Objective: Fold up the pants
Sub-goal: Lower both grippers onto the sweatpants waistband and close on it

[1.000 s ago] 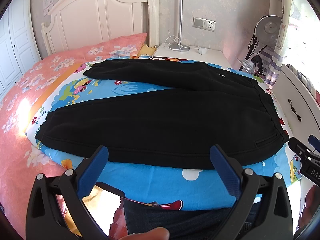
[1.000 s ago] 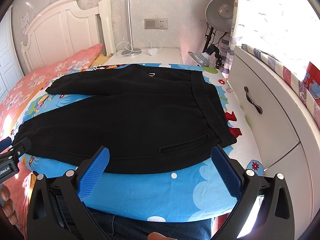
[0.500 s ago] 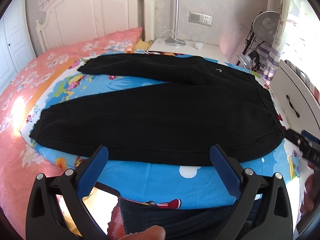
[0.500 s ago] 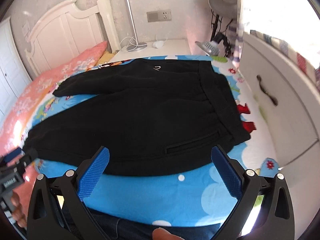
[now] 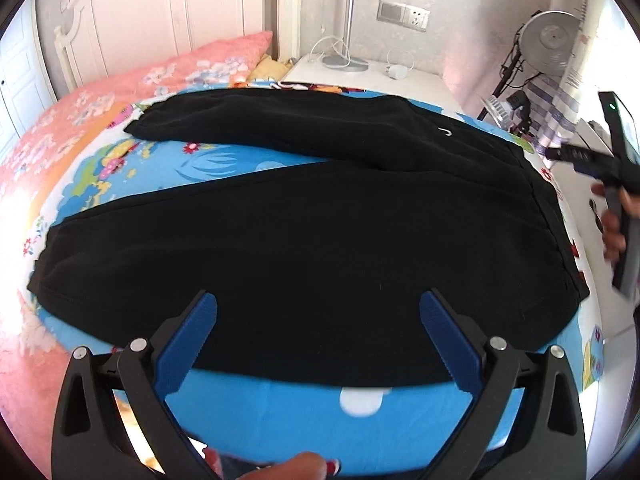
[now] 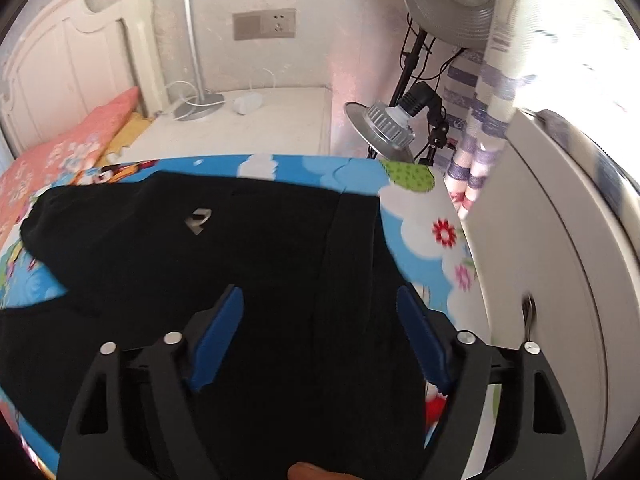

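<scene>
Your right gripper is closing over the waistband with cloth below the pads, not yet pinched; your left gripper hangs wide open above the near leg. The black pants lie spread on the blue sheet. Take both waistband layers before lifting.

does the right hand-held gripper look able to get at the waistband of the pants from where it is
Probably yes. The right hand-held gripper hangs over the waistband of the black pants, its jaws closing with nothing lying on the cloth between them.
</scene>
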`<state>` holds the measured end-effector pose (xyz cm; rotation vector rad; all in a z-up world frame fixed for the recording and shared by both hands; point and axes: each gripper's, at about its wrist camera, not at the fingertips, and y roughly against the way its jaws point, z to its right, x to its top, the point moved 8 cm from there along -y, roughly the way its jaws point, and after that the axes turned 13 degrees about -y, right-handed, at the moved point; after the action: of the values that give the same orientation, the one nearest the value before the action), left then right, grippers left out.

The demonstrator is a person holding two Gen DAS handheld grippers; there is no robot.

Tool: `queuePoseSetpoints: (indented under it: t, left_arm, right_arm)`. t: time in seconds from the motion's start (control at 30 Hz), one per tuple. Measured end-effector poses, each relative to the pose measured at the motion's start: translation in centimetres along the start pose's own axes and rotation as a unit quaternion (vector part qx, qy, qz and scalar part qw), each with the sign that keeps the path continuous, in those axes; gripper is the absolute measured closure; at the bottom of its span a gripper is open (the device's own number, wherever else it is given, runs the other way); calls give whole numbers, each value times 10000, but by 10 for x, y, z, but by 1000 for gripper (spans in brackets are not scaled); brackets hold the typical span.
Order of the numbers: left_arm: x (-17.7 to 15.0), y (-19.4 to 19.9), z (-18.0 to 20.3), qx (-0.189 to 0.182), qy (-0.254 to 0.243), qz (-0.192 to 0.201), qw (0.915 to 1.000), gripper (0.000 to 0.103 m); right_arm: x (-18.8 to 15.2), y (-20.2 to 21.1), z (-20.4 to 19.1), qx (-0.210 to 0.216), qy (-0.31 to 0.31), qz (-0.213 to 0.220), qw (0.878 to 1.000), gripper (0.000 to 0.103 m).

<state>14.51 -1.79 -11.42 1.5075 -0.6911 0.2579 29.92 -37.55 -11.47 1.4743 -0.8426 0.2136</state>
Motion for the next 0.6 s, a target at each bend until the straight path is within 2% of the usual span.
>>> queuePoseSetpoints:
  t: [0.03,0.1,0.17,0.27,0.3,0.33,0.5,0.57,0.6]
  left_arm:
    - [6,-11,-1,-18,40,-69,10000,2]
    - [11,-21,-4,-15,68,-131,9999,2]
    - [20,-35,-10,6,119,-228,9997,2]
    - [27,-45,-20,73,189,-317,9993,2]
    - [29,-48,-25,102,228,-352,9991,2]
    - [30,-51,-30,129,264,-377,9989,2]
    - [34,-67,-56,361,419,-565,9969,2]
    - [40,-71,-61,432,427,-600,9963,2]
    - [45,-71,-63,459,418,-589,9963,2]
  right_arm:
    - [15,-17,1,30,34,-59,10000,25]
    - [34,-44,3,178,93,-225,9995,5]
    - [52,-75,10,52,230,-355,9991,5]
    - [64,-120,24,-1,338,-865,9957,9]
    - [65,-131,28,-5,349,-1023,9941,17]
    - [67,-144,33,44,360,-1173,9924,19]
    - [80,-174,37,377,439,-1444,9878,19]
    - [74,-183,32,511,519,-1609,9843,21]
    - [72,-184,30,588,570,-1633,9832,31]
